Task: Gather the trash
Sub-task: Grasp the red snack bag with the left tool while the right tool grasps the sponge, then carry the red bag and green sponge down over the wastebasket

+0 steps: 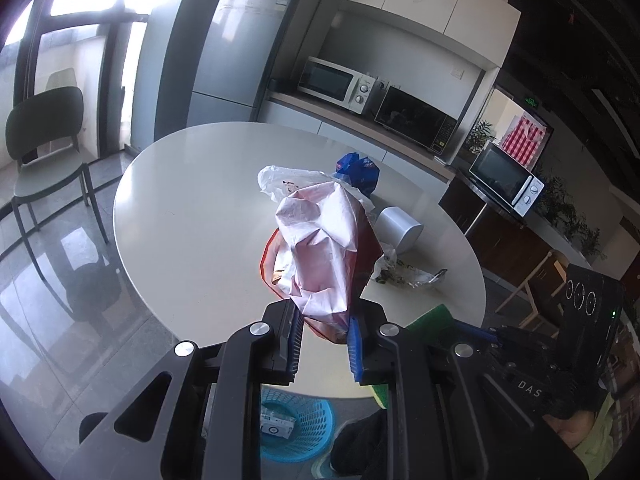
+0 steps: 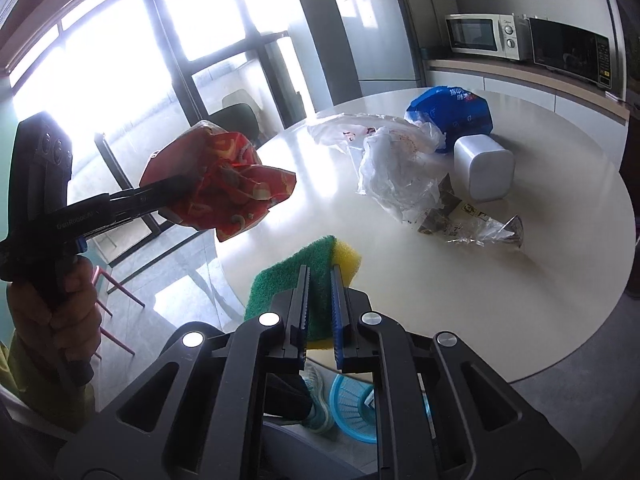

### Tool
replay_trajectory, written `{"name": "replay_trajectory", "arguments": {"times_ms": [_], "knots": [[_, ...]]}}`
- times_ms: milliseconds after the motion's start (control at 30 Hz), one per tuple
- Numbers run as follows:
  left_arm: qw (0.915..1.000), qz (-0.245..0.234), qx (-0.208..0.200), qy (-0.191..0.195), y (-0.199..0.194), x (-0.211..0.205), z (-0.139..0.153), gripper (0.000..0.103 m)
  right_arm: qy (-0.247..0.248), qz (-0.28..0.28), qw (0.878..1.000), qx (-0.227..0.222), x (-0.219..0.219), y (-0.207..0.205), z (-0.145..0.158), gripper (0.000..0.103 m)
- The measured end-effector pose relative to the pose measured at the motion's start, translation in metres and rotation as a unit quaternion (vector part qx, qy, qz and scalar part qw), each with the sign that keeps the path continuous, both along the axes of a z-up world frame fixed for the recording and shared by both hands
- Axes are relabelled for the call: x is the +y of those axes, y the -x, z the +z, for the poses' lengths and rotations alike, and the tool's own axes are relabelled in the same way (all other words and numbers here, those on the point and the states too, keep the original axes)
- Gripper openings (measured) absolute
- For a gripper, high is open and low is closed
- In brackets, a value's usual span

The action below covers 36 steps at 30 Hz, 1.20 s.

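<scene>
My left gripper [image 1: 322, 326] is shut on a crumpled red snack bag [image 1: 324, 248], held up above the near edge of the round white table [image 1: 192, 208]; the same red snack bag [image 2: 224, 184] hangs at the left of the right wrist view, in the left gripper [image 2: 176, 192]. My right gripper [image 2: 320, 300] is shut on a green and yellow sponge [image 2: 296, 272] just above the table's near edge. Farther back on the table lie a clear plastic bag [image 2: 384, 160], a blue packet [image 2: 448, 112] and a shiny torn wrapper [image 2: 472, 224].
A white cylindrical container [image 2: 484, 168] lies on its side beside the trash. A blue mesh basket [image 1: 296, 428] with a small box in it stands on the floor under the table's near edge. A green chair [image 1: 44, 148] stands at the far left. A person's hand [image 2: 56, 312] holds the left gripper's handle.
</scene>
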<state>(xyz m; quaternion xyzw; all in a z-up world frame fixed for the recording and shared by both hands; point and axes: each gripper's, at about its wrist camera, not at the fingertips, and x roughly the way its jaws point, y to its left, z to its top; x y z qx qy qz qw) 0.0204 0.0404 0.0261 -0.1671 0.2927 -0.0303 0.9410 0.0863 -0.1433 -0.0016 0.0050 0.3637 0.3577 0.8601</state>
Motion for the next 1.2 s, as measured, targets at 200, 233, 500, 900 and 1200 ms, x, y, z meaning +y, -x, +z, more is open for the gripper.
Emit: {"name": "replay_trajectory", "arguments": {"times_ms": [200,233,500,900,1200], "knots": [[0.9997,-0.017,0.002,-0.02,0.017,-0.015,-0.002,0.017,0.01,-0.004,1.0,-0.021,-0.017,0.032,0.011,0.009],[0.9996,-0.019,0.003,-0.021,0.02,-0.017,-0.002,0.017,0.007,-0.003,1.0,-0.019,-0.021,0.035,0.011,0.009],[0.9971,-0.05,0.034,-0.046,0.052,-0.027,-0.019,0.017,0.025,-0.008,0.999,-0.025,-0.045,0.068,0.003,0.009],[0.9865,-0.081,0.131,-0.055,0.071,-0.036,-0.089,0.017,0.061,-0.014,0.998,0.01,-0.056,0.083,-0.055,0.009],[0.9762,-0.088,0.193,-0.045,0.042,-0.035,-0.172,0.017,0.083,-0.06,0.991,0.081,-0.054,0.043,-0.152,0.01]]}}
